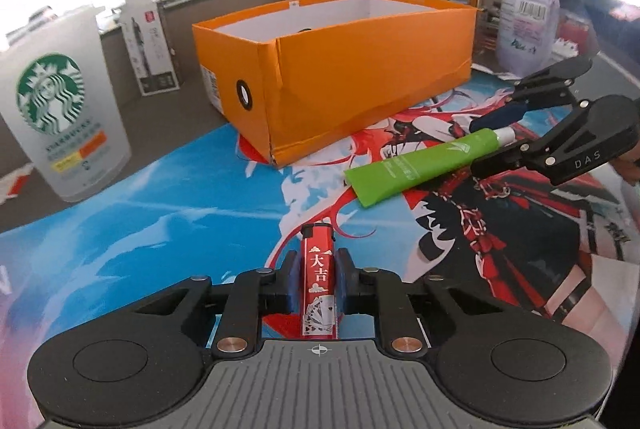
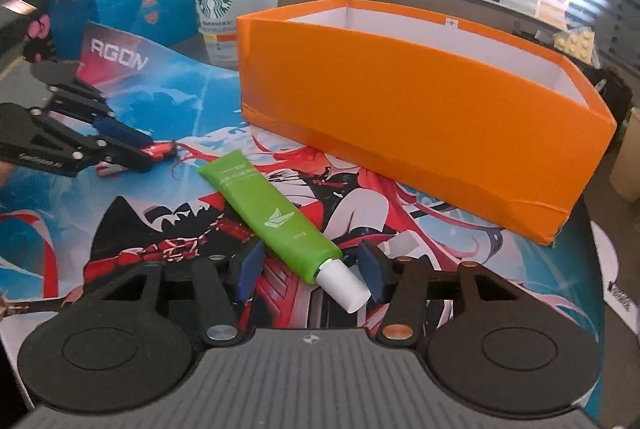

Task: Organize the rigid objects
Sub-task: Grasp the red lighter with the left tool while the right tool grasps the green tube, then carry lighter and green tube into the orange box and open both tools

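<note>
Tube [image 2: 269, 211] lies on the mat between your right gripper's [image 2: 310, 269] wide-open fingers, cap end nearest you, long axis slanting ahead-left. Your left gripper [image 1: 318, 275] pinches the lighter [image 1: 319, 279]; the box [image 1: 360, 77] sits ahead of both.

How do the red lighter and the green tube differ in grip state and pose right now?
The red lighter is clamped between the left gripper pads; the green tube lies free, with the right gripper open around its white cap. The lighter is narrow and patterned; the tube is wider and flattened. Both are on the printed mat.
</note>
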Motion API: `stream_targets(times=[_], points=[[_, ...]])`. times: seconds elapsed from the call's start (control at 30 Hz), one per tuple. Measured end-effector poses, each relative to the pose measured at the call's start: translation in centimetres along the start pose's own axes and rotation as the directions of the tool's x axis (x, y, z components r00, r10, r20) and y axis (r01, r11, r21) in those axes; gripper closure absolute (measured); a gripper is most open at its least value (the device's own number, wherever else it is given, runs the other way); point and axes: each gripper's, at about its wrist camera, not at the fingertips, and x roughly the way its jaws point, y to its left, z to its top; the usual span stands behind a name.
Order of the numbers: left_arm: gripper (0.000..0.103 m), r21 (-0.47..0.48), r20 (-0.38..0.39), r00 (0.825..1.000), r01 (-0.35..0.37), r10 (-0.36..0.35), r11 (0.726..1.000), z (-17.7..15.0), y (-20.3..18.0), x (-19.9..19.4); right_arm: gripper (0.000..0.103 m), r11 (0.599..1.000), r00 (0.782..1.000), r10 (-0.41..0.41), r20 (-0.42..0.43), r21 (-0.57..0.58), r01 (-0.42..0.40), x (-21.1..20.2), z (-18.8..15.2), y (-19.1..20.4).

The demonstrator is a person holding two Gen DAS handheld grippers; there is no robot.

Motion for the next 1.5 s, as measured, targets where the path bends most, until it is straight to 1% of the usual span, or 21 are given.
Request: stream_targets(times=[0.03, 0.07, 0.17, 0.2, 0.33, 0.43, 0.5, 0.53, 0.57, 0.67, 0.77, 1.0, 1.13, 1.43, 1.5], points=[[0.086, 0.003, -0.001, 1.000, -0.020, 0.020, 1.000, 0.0, -0.3, -0.1, 0.055, 1.000, 1.000, -0.012, -0.004, 0.011, 0.012, 0.1, 0.1, 0.3], [0.086, 0.002, -0.005, 0.999, -0.039, 0.039, 0.999, 0.1, -0.8, -0.1, 0.059, 1.000, 1.000, -0.020, -0.006, 0.017, 0.020, 0.1, 0.1, 0.6], [0.086, -0.021, -0.017, 0.998, -0.060, 0.060, 0.998, 0.3, -1.2, -0.1, 0.072, 1.000, 1.000, -0.027, -0.013, 0.012, 0.027, 0.0, 0.3, 1.3], [0.086, -0.036, -0.024, 0.998, -0.065, 0.064, 0.997, 0.4, -1.2, -0.1, 0.074, 1.000, 0.999, -0.029, -0.016, 0.008, 0.030, 0.0, 0.3, 1.6], [0.086, -0.082, -0.040, 0.997, -0.072, 0.069, 0.994, 0.4, -1.4, -0.2, 0.074, 1.000, 0.999, -0.008, -0.037, -0.002, 0.008, -0.2, 0.5, 2.0], [0.086, -0.089, -0.032, 0.996, -0.080, 0.077, 0.993, 0.3, -1.5, -0.2, 0.066, 1.000, 1.000, -0.014, -0.027, 0.001, 0.014, 0.2, 0.7, 2.0], [0.086, -0.105, -0.029, 0.997, -0.080, 0.077, 0.991, 0.2, -1.4, -0.1, 0.065, 1.000, 1.000, -0.014, -0.021, 0.011, 0.015, 0.5, 0.9, 1.8], [0.086, -0.115, -0.028, 0.997, -0.080, 0.077, 0.990, 0.2, -1.4, -0.1, 0.065, 1.000, 1.000, -0.013, -0.018, 0.014, 0.013, 0.6, 0.9, 1.7], [0.086, -0.122, -0.026, 0.996, -0.082, 0.080, 0.989, 0.1, -1.4, -0.2, 0.072, 1.000, 1.000, -0.015, -0.019, 0.017, 0.016, 0.7, 1.0, 1.7], [0.086, -0.137, -0.031, 0.994, -0.104, 0.101, 0.985, 0.2, -1.7, -0.2, 0.074, 0.999, 0.999, -0.044, -0.018, -0.005, 0.043, 0.5, 1.0, 2.7], [0.087, -0.163, -0.053, 0.992, -0.123, 0.115, 0.979, 0.7, -1.8, 0.0, 0.075, 0.998, 0.998, -0.057, -0.010, -0.014, 0.057, 0.2, 0.7, 3.4], [0.087, -0.217, -0.079, 0.988, -0.146, 0.132, 0.965, 1.0, -1.4, -0.2, 0.076, 0.995, 1.000, -0.026, 0.004, 0.094, 0.026, -0.7, 0.2, 2.2], [0.087, -0.221, -0.060, 0.988, -0.151, 0.141, 0.963, 1.4, -1.6, -0.9, 0.076, 0.988, 1.000, -0.001, 0.019, 0.157, -0.002, -1.4, -0.2, 1.6], [0.087, -0.237, -0.034, 0.987, -0.160, 0.157, 0.958, 2.2, -1.7, -2.2, 0.077, 0.976, 0.998, 0.031, 0.054, 0.212, -0.042, -2.7, -0.1, 1.6], [0.087, -0.238, -0.028, 0.988, -0.153, 0.151, 0.959, 2.2, -1.6, -2.5, 0.077, 0.974, 0.998, 0.035, 0.060, 0.222, -0.048, -3.0, -0.1, 1.6]])
